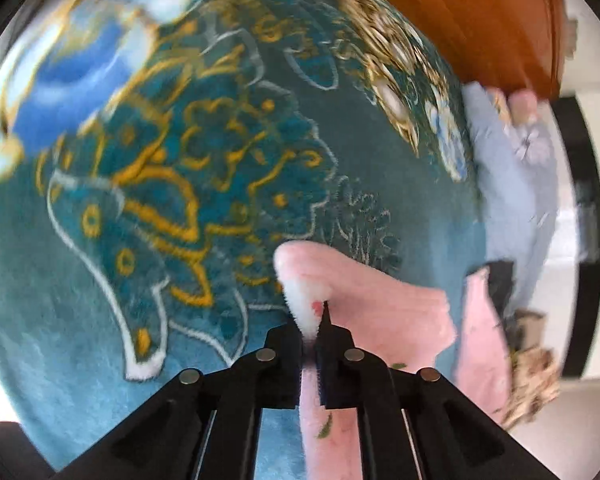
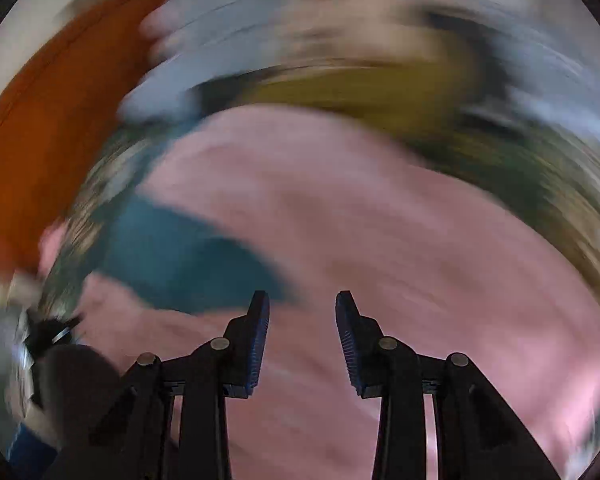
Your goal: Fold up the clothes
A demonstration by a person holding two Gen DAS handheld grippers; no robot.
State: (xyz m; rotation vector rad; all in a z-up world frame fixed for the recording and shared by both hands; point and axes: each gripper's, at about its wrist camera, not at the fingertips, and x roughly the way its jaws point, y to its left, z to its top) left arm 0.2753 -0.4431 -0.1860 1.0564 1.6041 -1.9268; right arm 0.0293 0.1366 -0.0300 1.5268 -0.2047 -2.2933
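Pink fleece, soft and fluffy with a white underside, is what it's all about: the pink fleece garment [image 1: 364,300] is pinched by a turned-up edge in the left gripper [image 1: 315,326], whose jaws are pressed nearly together on the fabric, just above the teal patterned rug with gold and white flourishes [image 1: 172,184]. From that pinch the cloth runs back under the gripper and off to the right across the rug, towards a pale blue floral cloth [image 1: 512,168] and an orange-brown surface [image 1: 472,20] beyond. Over on the right wrist view everything is smeared, but the right gripper [image 2: 302,304] clearly has its jaws spread with nothing between them, hanging above a broad spread of the same pink garment [image 2: 340,208], a patch of teal rug [image 2: 180,256] showing to its left. So the left hand has the edge, the right is free and right over the body of the cloth; I'd judge the fold turns on the right taking a second point along that edge.
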